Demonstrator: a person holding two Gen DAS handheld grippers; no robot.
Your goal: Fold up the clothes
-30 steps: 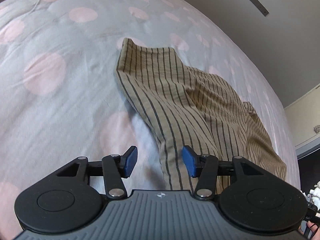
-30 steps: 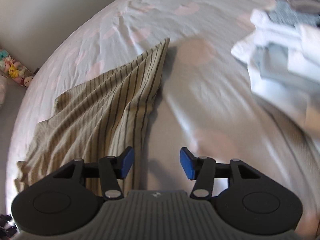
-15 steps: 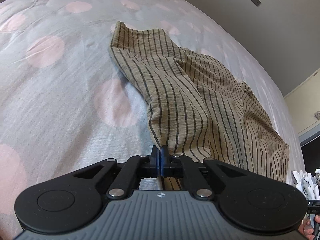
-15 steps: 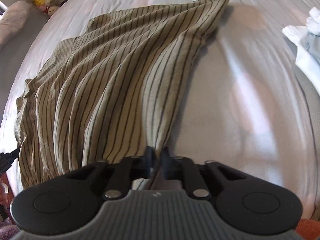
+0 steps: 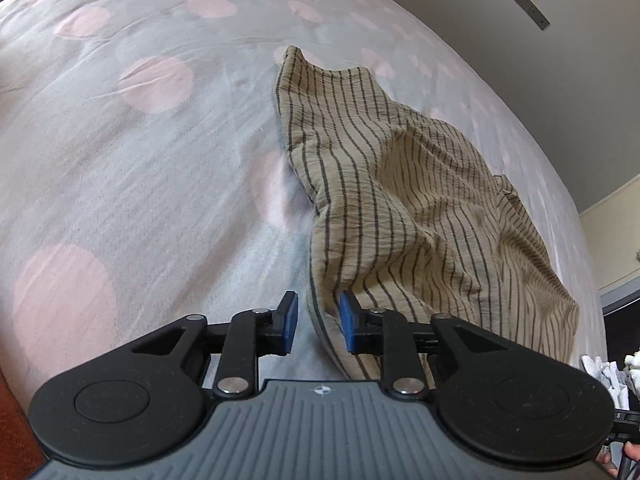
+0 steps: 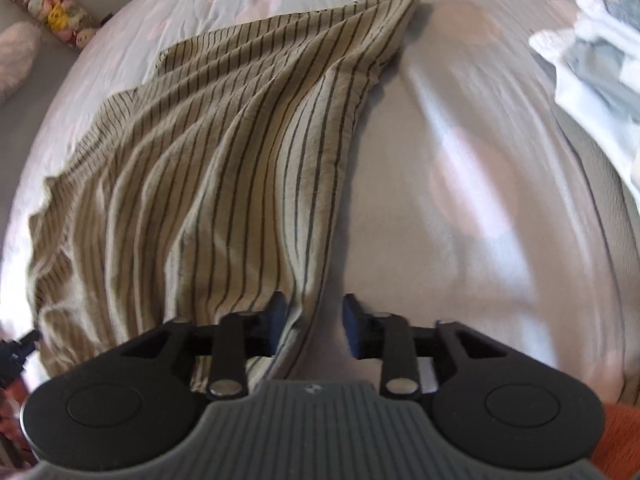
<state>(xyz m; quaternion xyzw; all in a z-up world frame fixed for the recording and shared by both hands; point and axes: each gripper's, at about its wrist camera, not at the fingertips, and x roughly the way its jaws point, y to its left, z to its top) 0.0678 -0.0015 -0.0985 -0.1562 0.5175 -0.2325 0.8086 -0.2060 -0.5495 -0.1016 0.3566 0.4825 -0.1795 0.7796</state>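
A tan garment with dark thin stripes (image 5: 404,200) lies rumpled on a pale bedsheet with pink dots (image 5: 152,184). My left gripper (image 5: 318,322) is open, its blue pads either side of the garment's near left edge. In the right wrist view the same garment (image 6: 224,160) spreads to the left and ahead. My right gripper (image 6: 314,324) is open, with the garment's near right edge lying between the pads.
A pile of white and grey clothes (image 6: 596,56) lies at the far right of the bed. Plush toys (image 6: 52,12) sit on the floor beyond the bed's left side. A grey wall (image 5: 540,60) rises behind the bed.
Both grippers were shut on the garment's near edges half a second ago and have now opened. The cloth has dropped back onto the sheet.
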